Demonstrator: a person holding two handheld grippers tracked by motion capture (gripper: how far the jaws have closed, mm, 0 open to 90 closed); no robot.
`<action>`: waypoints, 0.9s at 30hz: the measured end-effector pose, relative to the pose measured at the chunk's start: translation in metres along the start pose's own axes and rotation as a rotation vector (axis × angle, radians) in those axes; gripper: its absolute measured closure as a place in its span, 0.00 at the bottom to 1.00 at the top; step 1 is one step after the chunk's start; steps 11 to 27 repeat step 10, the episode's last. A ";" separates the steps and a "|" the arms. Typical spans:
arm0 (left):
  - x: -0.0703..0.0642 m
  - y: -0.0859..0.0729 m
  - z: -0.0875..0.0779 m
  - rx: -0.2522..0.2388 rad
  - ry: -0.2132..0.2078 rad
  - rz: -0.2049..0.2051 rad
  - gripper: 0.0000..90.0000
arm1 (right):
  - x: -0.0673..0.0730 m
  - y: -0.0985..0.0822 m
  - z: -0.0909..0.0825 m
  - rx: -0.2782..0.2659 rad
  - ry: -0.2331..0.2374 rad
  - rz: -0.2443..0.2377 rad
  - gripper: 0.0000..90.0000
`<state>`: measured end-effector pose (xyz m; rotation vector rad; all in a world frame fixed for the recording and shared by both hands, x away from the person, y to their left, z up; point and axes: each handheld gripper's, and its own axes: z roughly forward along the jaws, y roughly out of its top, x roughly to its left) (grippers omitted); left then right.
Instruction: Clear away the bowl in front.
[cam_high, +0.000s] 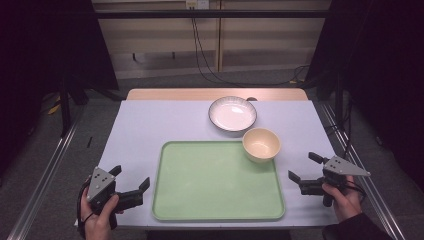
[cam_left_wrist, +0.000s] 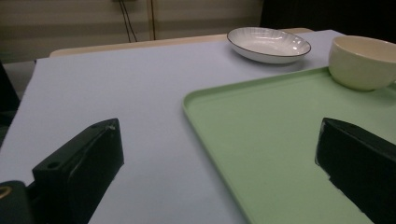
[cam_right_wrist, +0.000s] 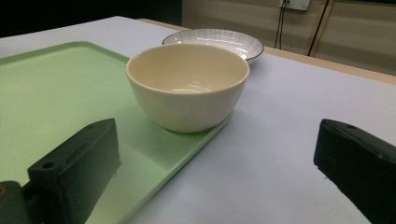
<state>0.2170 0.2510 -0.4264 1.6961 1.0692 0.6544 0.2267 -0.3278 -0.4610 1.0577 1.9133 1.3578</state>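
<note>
On the tray's far right corner sits the cream bowl, near my right gripper. My left gripper hovers beside the tray's left edge. Both grippers' fingers are spread wide, holding nothing.

You see a light green tray, a cream bowl, and a white plate with a dark rim.

The left gripper sits just left of the green tray, jaws spread wide, held from below by a hand; nothing between them. The right gripper sits just right of that tray, jaws equally wide, empty.
</note>
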 end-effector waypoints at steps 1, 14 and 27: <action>0.002 -0.004 -0.004 -0.008 0.011 -0.019 0.01 | 0.000 0.000 0.000 0.003 -0.007 -0.007 0.00; 0.011 -0.011 -0.011 -0.042 0.026 -0.069 0.02 | -0.001 0.000 0.001 0.006 -0.008 -0.010 0.00; 0.011 -0.011 -0.011 -0.042 0.026 -0.069 0.02 | -0.001 0.000 0.001 0.006 -0.008 -0.010 0.00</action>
